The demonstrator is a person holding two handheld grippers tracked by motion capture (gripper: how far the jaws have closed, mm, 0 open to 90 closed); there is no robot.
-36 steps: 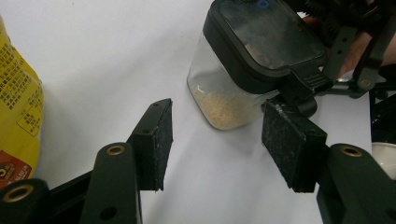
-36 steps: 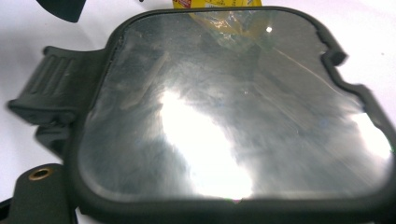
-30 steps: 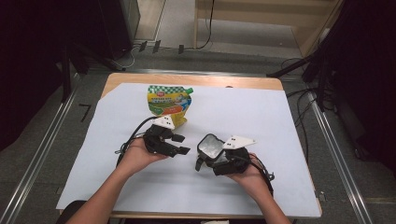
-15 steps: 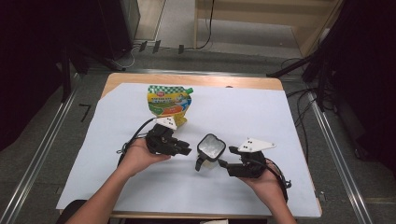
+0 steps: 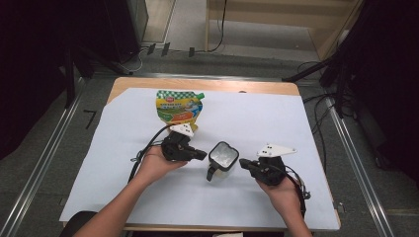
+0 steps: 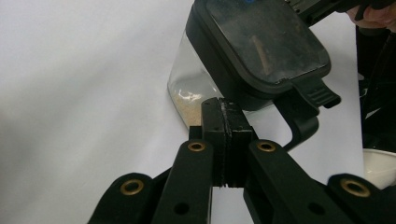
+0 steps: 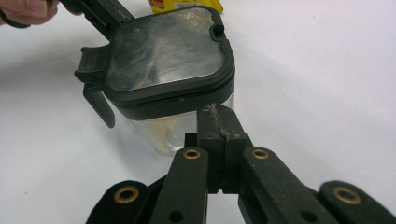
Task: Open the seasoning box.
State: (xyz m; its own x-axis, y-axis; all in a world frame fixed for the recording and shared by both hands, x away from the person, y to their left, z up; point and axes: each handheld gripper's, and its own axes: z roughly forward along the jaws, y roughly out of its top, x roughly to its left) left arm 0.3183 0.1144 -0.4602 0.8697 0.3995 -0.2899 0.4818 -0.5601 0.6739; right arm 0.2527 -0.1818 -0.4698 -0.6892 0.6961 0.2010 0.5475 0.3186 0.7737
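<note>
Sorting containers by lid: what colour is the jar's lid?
Black rim around a clear panel, on the jar's lid; best in the right gripper view.

Clear jar [image 5: 223, 159], black lid; yellow-green checkered pouch [image 5: 179, 105].

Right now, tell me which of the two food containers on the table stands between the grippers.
The clear jar with the black lid; it stands between both shut grippers. The colourful pouch lies flat farther back.

Container [image 5: 223, 157] between grippers; pouch [image 5: 179, 106] behind, on table [image 5: 316, 123].
</note>
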